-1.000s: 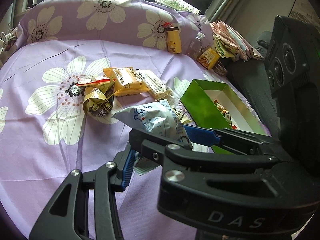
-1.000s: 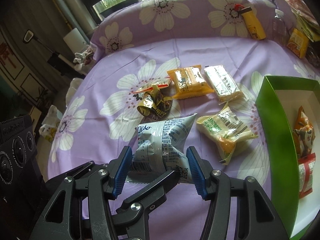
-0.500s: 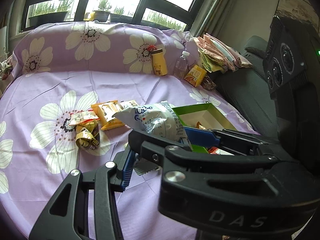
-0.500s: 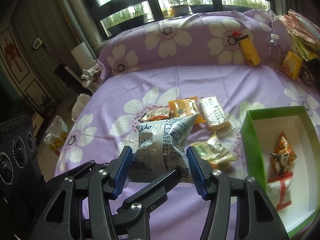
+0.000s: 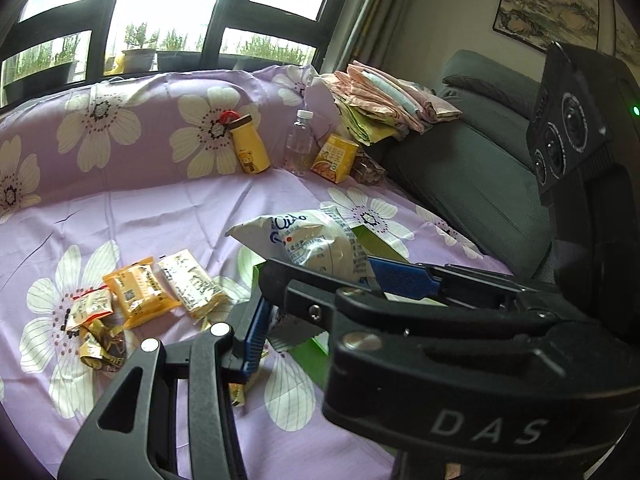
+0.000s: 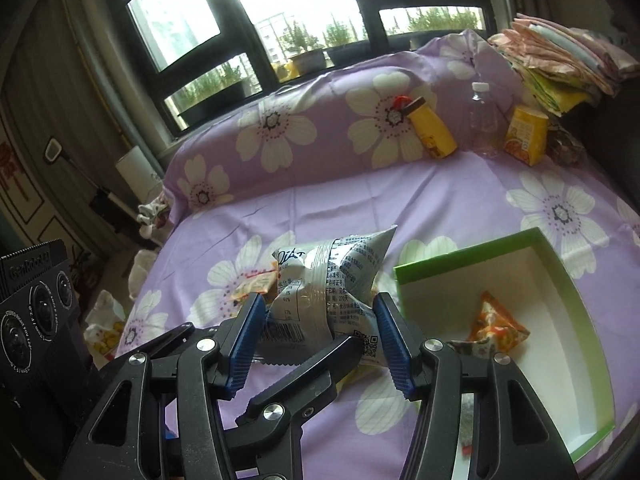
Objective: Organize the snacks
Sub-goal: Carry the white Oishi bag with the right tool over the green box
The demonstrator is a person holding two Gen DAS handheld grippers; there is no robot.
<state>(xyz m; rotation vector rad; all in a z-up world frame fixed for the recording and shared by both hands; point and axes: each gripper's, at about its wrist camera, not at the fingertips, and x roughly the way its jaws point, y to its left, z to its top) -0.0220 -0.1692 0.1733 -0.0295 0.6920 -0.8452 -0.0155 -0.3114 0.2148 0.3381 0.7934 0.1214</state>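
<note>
**Bag held by both, box off to the right**

The white-and-blue snack bag [image 6: 328,280] hung clear of the purple floral sheet [image 6: 360,200], caught in both tools at once. The right hand-held gripper [image 6: 318,308] stood partly open, with its blue pads [image 6: 250,332] pressed against the bag's two sides near the barcoded end. The left hand-held gripper [image 5: 320,292] was narrower and pinched the same bag from the left, one of its fingers crossing under the bag in the right wrist view.

The bag's long axis ran forward, away from both grippers. From the right hand-held gripper it rose and leaned a little to the right, ending in a pointed corner.

The relation that mattered was the sideways one. The green box [image 6: 460,256] lay below and to the right of the right hand-held gripper, open side up, with its near-left corner just beyond the bag's right edge. An orange packet [image 6: 496,324] already lay inside, toward the near end, and the far half of the white floor was bare. From the left hand-held gripper only slivers of the green wall [image 5: 372,240] showed, behind and beneath the bag.

The loose packets [image 5: 140,296] waiting on the sheet lay the other way, ahead and to the left of the left hand-held gripper.

By my reading, the right hand was the nearer one to the box. The drop called for a carry to the right and down, with the bag's length turned along the box's long side.
</note>
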